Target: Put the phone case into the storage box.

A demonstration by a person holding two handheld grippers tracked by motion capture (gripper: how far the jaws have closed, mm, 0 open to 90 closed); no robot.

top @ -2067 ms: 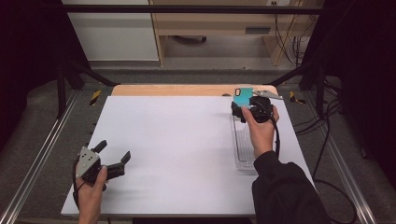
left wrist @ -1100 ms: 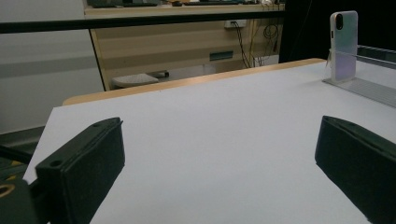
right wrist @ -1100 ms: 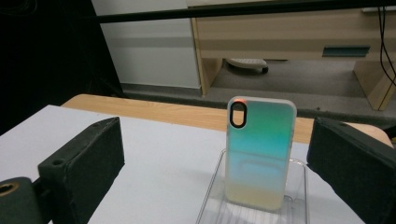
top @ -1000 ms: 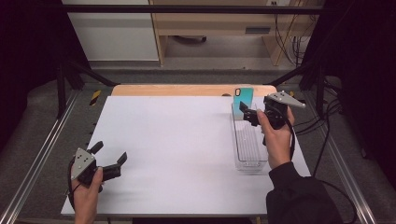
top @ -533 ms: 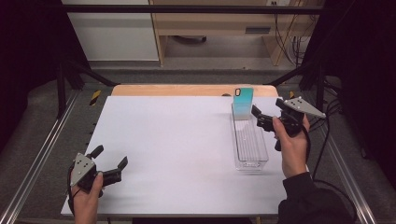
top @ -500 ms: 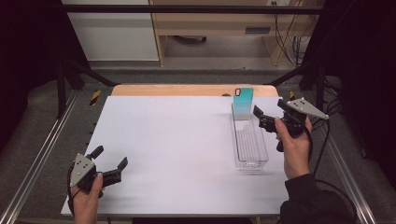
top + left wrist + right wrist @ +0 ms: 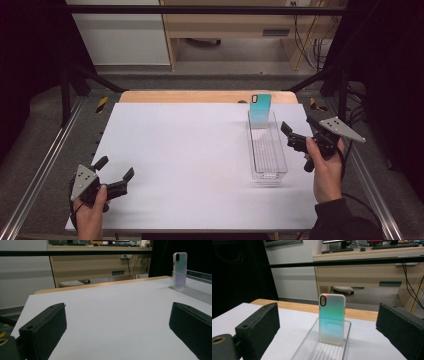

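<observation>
A: Holding both grippers off the work, quick log. My right gripper [image 7: 296, 139] sits at the right of the high view, just right of the clear tray [image 7: 268, 171], jaws wide, nothing between them.

B: Jaws moving?

A: They have just been closing a little, no object in the gap. Through the right gripper view I look between my 2 jaws at the phone case [image 7: 331, 318].

B: Where is the case?

A: Standing upright at the far end of the tray, upper right of centre in the high view [image 7: 260, 111], teal back with a white rim, camera cutout at its top left.

B: Left side?

A: My left gripper [image 7: 116, 174] is at the lower left of the high view over the white table [image 7: 175, 150], jaws wide, empty, well apart from tray and case.
</observation>
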